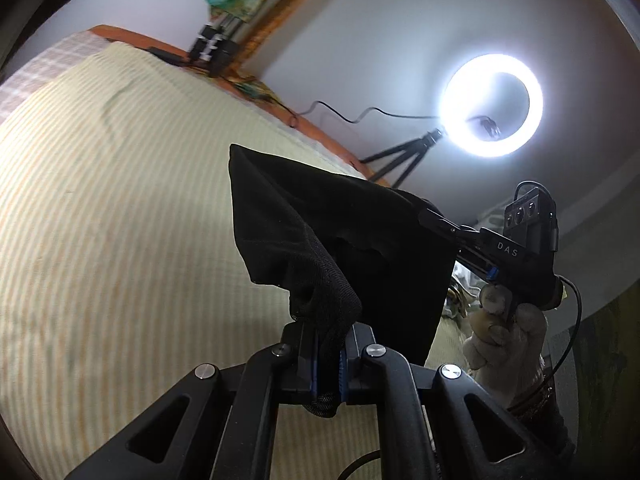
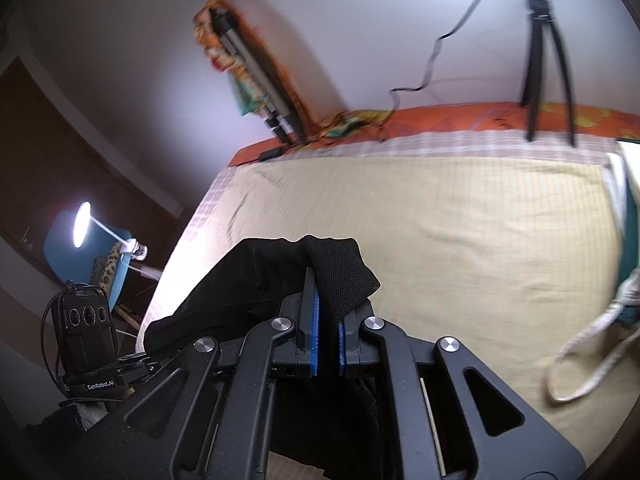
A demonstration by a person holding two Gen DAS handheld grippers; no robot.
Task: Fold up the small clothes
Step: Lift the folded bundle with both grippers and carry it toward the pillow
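Observation:
A small black garment hangs in the air above the bed, stretched between both grippers. My left gripper is shut on one ribbed edge of it, the cloth pinched between the blue pads. My right gripper is shut on another ribbed corner of the black garment. In the left wrist view the right gripper shows at the right, held by a gloved hand, its tips buried in the cloth. The left gripper's body appears at the lower left of the right wrist view.
The bed is covered by a cream striped sheet with an orange border along the wall. A lit ring light on a tripod stands at the far edge. A white cord and teal cloth lie at the right.

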